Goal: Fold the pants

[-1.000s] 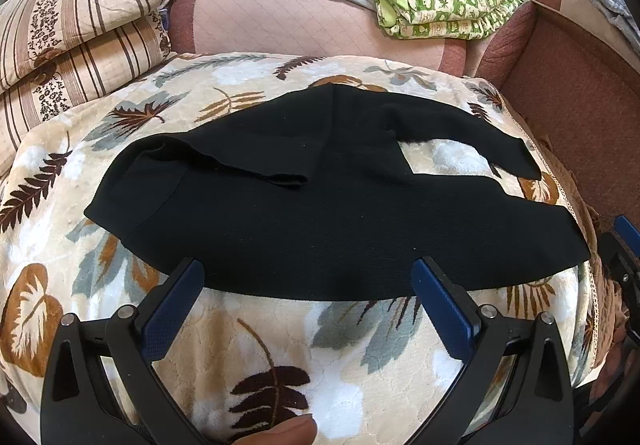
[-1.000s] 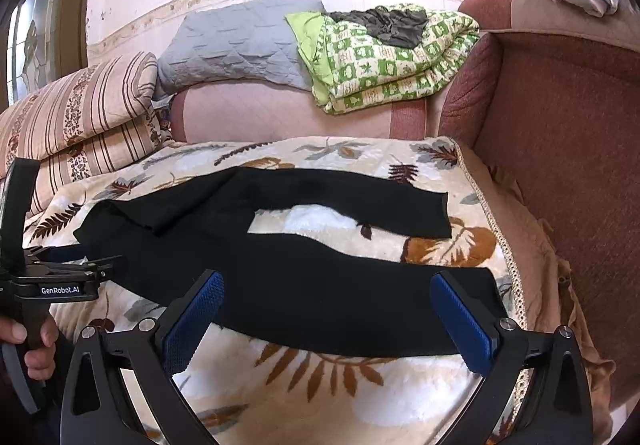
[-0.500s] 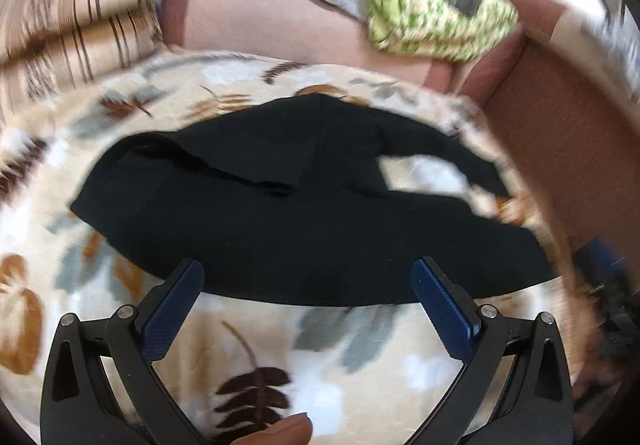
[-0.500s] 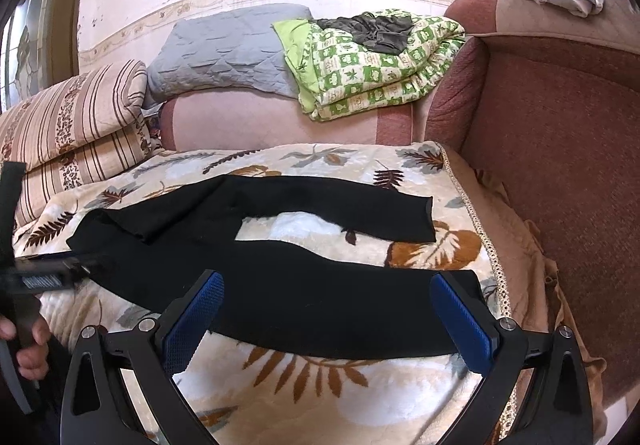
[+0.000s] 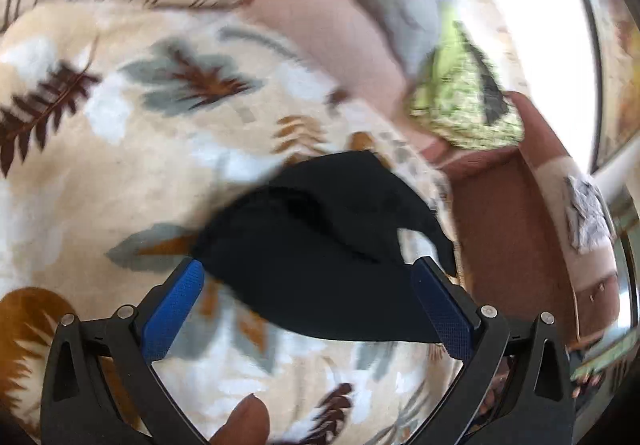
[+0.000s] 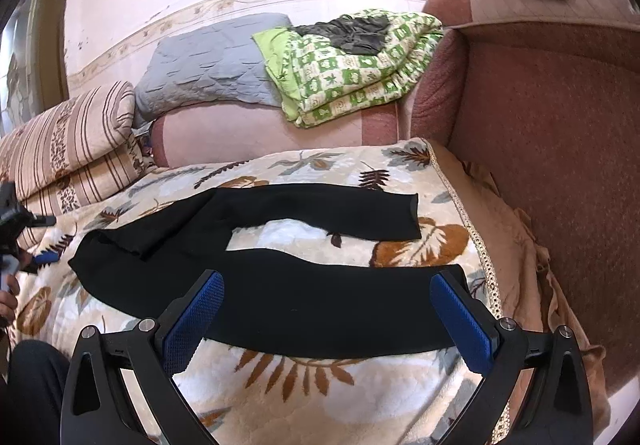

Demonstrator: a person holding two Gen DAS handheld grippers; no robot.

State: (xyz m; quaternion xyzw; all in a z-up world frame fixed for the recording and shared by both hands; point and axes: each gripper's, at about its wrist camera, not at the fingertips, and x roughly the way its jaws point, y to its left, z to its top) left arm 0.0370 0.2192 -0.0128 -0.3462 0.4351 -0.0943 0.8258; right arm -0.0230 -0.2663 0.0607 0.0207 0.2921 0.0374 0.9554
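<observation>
Currently the black pants lie flat on the leaf-print blanket, both legs spread apart, waist end toward the left gripper. Right gripper: fingers wide apart, empty, the near leg lying between and just beyond the blue pads. Left gripper: fingers also apart, holding nothing, the waist end just ahead of the tips; view blurred.

Pants on blanket, pillows behind-left.
</observation>
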